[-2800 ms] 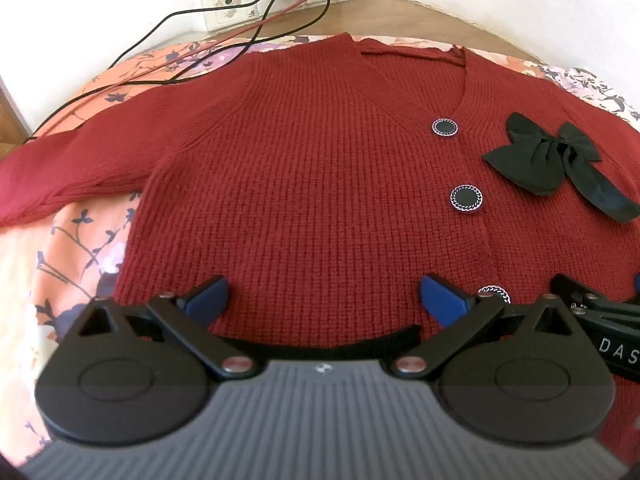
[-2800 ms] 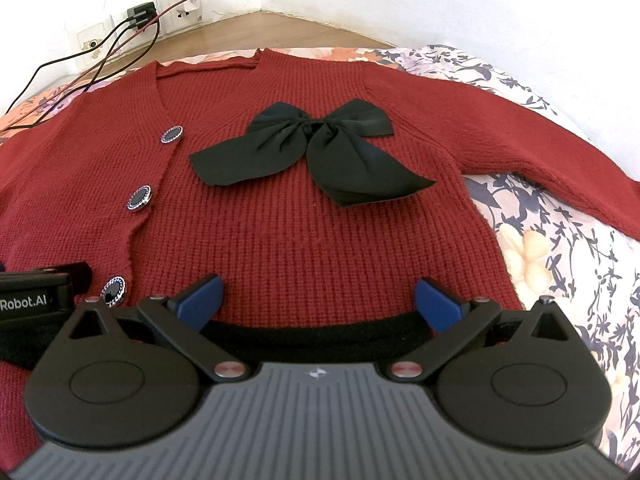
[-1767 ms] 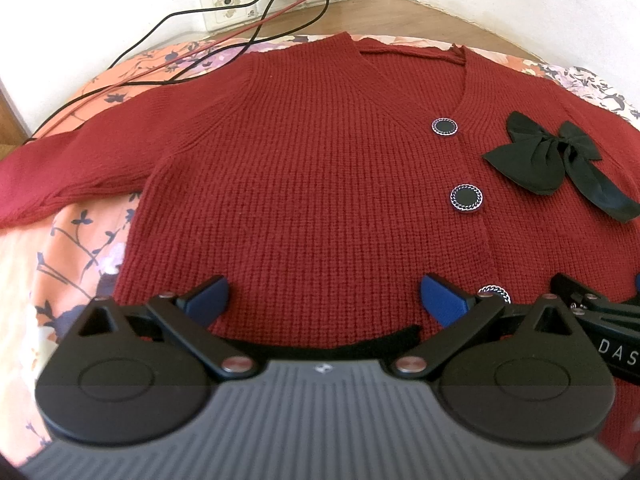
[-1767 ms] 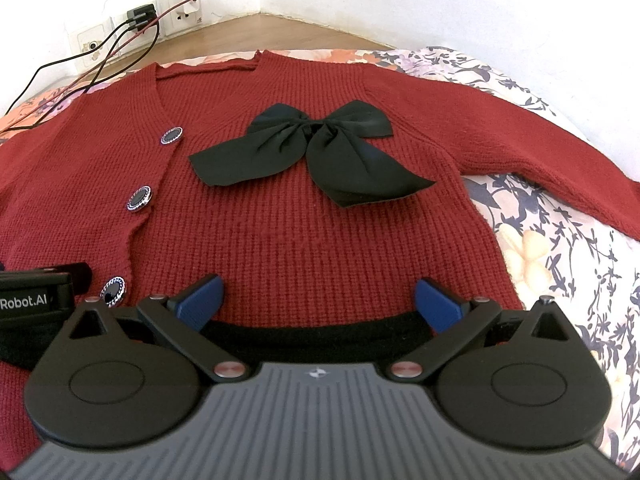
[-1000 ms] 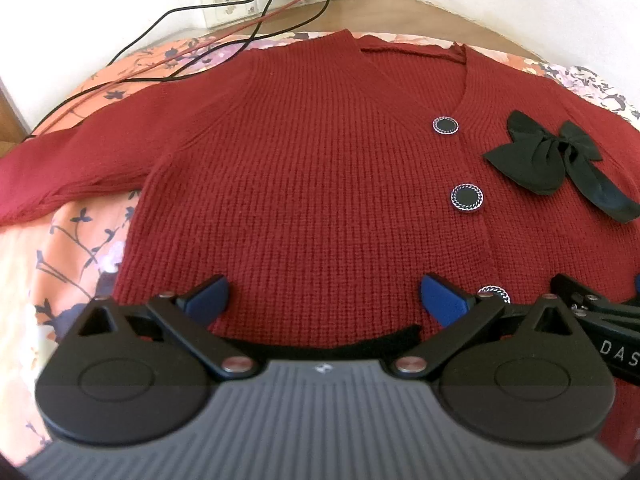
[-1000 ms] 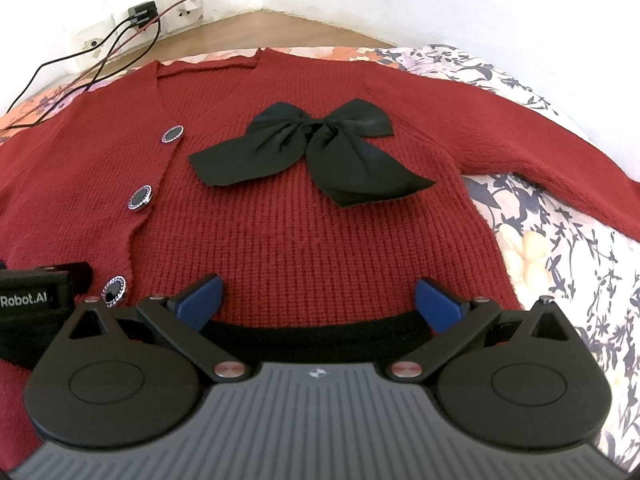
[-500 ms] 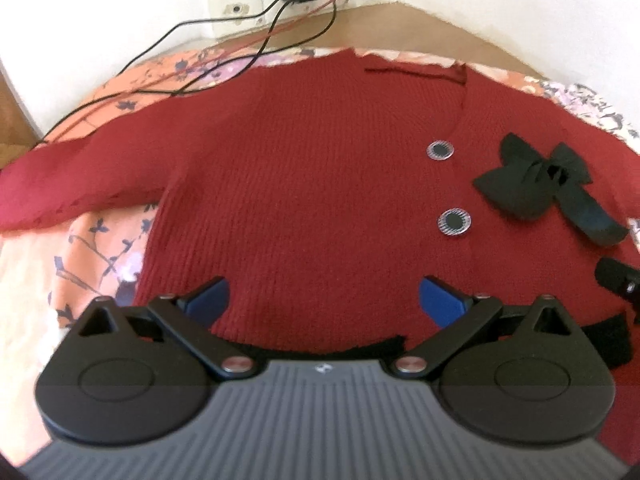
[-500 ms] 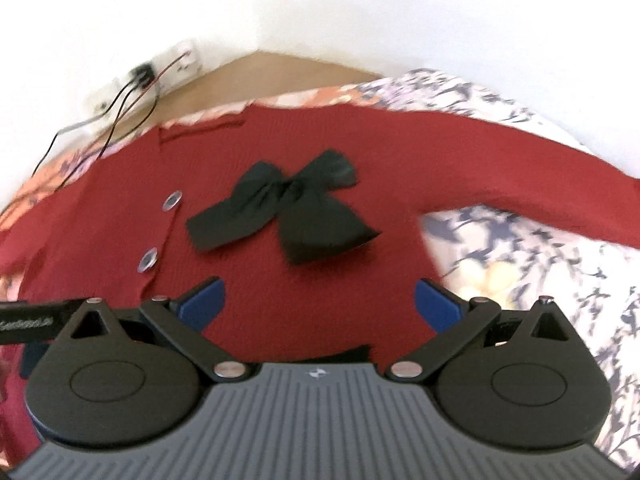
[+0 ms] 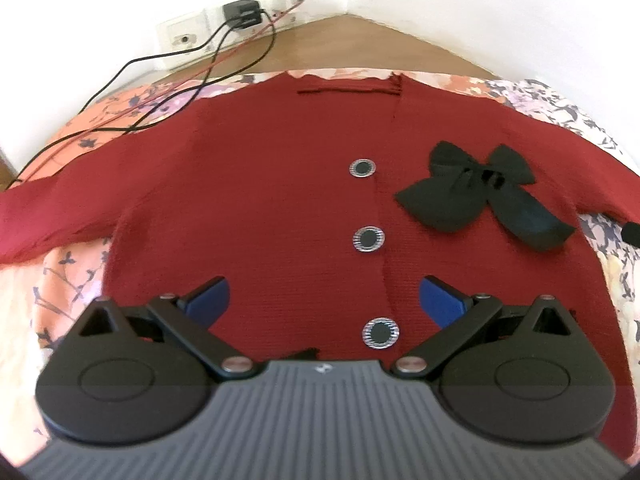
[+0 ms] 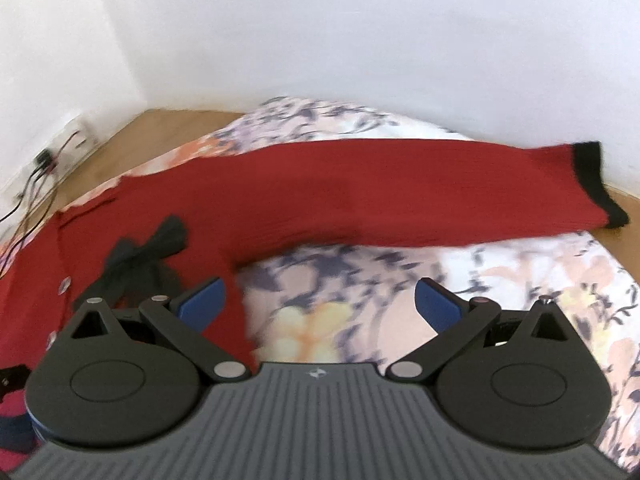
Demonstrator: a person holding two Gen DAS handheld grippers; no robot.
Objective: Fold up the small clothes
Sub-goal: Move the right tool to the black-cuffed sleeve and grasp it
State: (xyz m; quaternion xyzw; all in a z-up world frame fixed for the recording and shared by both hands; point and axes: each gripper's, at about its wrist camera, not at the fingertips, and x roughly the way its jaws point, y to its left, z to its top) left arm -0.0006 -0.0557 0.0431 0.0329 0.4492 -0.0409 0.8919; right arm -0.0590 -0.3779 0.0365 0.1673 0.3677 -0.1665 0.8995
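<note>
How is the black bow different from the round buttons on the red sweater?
The black bow is floppy cloth and all black; the buttons are small rounds, black in the middle with silvery rims. There is one bow but three buttons. The bow sits off to one side of the chest; the buttons run in a line down the front. Both are on the red sweater.

walls: plain white (image 10: 360, 40) | floor: brown wood (image 9: 352, 40) | wall sockets (image 9: 184, 38) low by the corner, black charger (image 9: 242, 12) plugged in, black and red cables (image 9: 168, 80) trailing onto floral bedsheet (image 10: 500, 280) | light: bright, even
</note>
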